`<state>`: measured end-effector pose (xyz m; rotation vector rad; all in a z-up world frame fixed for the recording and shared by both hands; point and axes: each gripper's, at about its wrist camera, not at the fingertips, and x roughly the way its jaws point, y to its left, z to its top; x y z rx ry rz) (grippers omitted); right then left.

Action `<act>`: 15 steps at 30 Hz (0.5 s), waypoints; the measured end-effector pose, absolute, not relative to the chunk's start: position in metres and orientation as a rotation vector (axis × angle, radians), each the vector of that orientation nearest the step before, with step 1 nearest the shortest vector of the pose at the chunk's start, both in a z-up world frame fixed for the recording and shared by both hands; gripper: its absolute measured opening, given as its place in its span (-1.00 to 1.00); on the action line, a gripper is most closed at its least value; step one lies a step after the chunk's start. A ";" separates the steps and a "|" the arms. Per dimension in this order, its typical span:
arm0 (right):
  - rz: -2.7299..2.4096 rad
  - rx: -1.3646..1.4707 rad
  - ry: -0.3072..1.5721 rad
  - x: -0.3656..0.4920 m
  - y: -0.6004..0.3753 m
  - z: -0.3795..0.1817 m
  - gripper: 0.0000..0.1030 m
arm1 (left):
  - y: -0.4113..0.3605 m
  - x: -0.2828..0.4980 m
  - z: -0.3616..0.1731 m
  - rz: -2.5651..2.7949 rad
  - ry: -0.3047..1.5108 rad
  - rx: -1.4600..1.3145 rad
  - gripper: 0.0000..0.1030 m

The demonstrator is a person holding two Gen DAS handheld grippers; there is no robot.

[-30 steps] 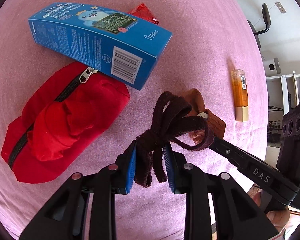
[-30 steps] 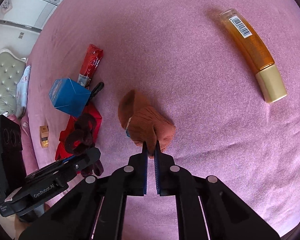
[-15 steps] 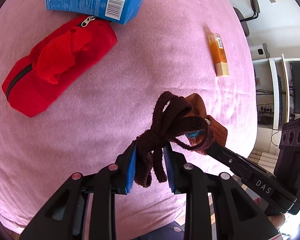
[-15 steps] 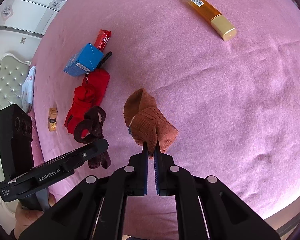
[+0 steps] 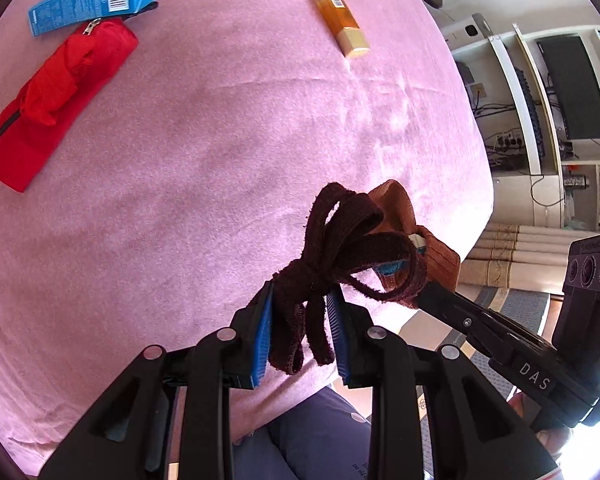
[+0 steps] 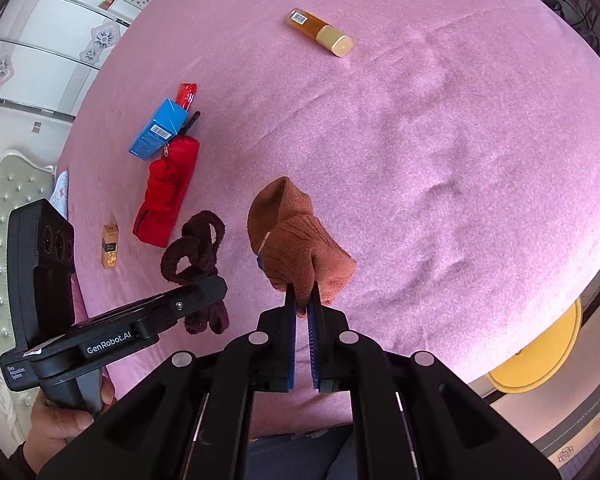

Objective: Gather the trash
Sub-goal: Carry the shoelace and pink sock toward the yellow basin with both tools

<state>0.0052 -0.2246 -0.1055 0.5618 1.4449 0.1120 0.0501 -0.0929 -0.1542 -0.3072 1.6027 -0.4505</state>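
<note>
My left gripper (image 5: 300, 304) is shut on a dark brown knotted cloth strap (image 5: 340, 240), held up above the pink bedspread (image 5: 180, 200). My right gripper (image 6: 303, 300) is shut on an orange-brown knitted sock (image 6: 296, 240), also held above the bed. The strap (image 6: 196, 240) and the left gripper show in the right wrist view, to the left of the sock. The sock (image 5: 400, 216) shows in the left wrist view just behind the strap.
On the bed lie a red zip pouch (image 6: 166, 192), a blue carton (image 6: 156, 130), a red wrapper (image 6: 187, 94), an amber bottle with a cream cap (image 6: 320, 34) and a small gold box (image 6: 109, 246). A yellow round object (image 6: 540, 360) sits beyond the bed's edge at right.
Both grippers have risen and pulled back from the bed with their cloth items. The pouch, carton and bottle look smaller and farther away.
</note>
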 end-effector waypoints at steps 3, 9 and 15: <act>0.084 0.589 1.425 -0.014 -0.245 -0.101 -0.89 | -0.115 0.039 -0.150 -0.484 1.605 -0.267 -0.48; 0.015 0.650 1.379 -0.058 -0.301 -0.092 -0.89 | -0.171 0.015 -0.145 -0.545 1.620 -0.180 -0.48; -0.052 0.692 1.360 -0.105 -0.359 -0.087 -0.89 | -0.240 -0.019 -0.141 -0.613 1.643 -0.104 -0.48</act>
